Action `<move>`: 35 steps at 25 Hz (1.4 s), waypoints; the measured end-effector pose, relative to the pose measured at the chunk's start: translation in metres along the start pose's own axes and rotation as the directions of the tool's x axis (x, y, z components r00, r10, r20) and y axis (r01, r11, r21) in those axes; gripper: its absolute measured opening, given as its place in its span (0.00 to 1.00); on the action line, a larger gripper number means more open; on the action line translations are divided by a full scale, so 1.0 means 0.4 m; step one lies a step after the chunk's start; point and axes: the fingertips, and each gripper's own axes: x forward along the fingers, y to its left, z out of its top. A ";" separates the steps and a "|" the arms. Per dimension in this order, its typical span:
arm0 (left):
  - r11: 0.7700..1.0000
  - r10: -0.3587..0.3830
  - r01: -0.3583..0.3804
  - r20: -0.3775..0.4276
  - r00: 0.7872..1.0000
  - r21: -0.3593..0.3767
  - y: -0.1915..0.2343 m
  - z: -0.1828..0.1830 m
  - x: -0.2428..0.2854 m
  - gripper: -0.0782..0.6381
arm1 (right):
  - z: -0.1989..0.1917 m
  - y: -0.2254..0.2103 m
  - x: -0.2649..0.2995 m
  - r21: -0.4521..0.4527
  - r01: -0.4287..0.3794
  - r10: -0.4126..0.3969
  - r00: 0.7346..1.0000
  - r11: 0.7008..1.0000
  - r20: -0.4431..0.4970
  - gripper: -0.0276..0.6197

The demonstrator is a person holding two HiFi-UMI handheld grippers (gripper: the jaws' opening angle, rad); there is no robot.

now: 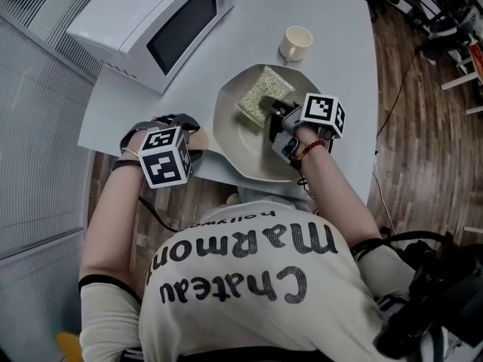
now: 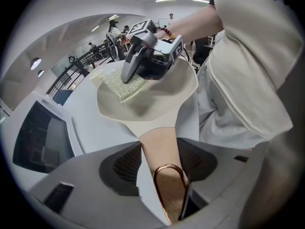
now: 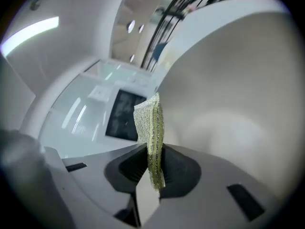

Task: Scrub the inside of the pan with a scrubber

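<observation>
A cream pan [image 1: 245,138] lies on the white table with a yellow-green scrubber [image 1: 260,93] in its far half. My right gripper [image 1: 276,113] is shut on the scrubber's near edge, inside the pan. In the right gripper view the scrubber [image 3: 152,128] stands edge-on between the pads, with the pan wall [image 3: 228,104] at right. My left gripper [image 1: 183,138] is at the table's near edge, pointing steeply down. In the left gripper view it [image 2: 159,173] is shut on the pan handle [image 2: 159,149], a beige bar with a copper loop [image 2: 170,175]. Beyond lie the pan [image 2: 162,99] and the right gripper [image 2: 131,75].
A white microwave [image 1: 158,21] stands at the table's far left. A cream cup [image 1: 296,42] sits just beyond the pan. The table [image 1: 339,74] ends close to the right of the pan, with wooden floor [image 1: 423,142] beyond it. The person's body is at the near edge.
</observation>
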 end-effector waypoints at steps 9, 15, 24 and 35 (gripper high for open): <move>1.000 -0.006 0.007 0.030 1.000 -0.027 -0.003 0.010 -0.002 0.44 | -0.216 0.049 0.094 -0.564 -0.033 -0.227 0.894 0.825 -0.386 0.14; 1.000 -0.015 0.015 0.022 1.000 -0.022 -0.011 0.013 -0.007 0.44 | -0.251 0.028 0.139 -0.668 -0.008 -0.304 0.886 0.744 -0.350 0.14; 1.000 -0.012 0.012 0.013 1.000 -0.018 -0.012 0.012 -0.007 0.44 | -0.191 -0.047 0.151 -0.866 0.130 -0.550 0.815 0.483 -0.184 0.13; 1.000 -0.005 0.005 0.007 1.000 -0.025 -0.013 0.003 -0.003 0.44 | -0.119 -0.112 0.122 -0.922 0.232 -0.707 0.705 0.310 -0.060 0.13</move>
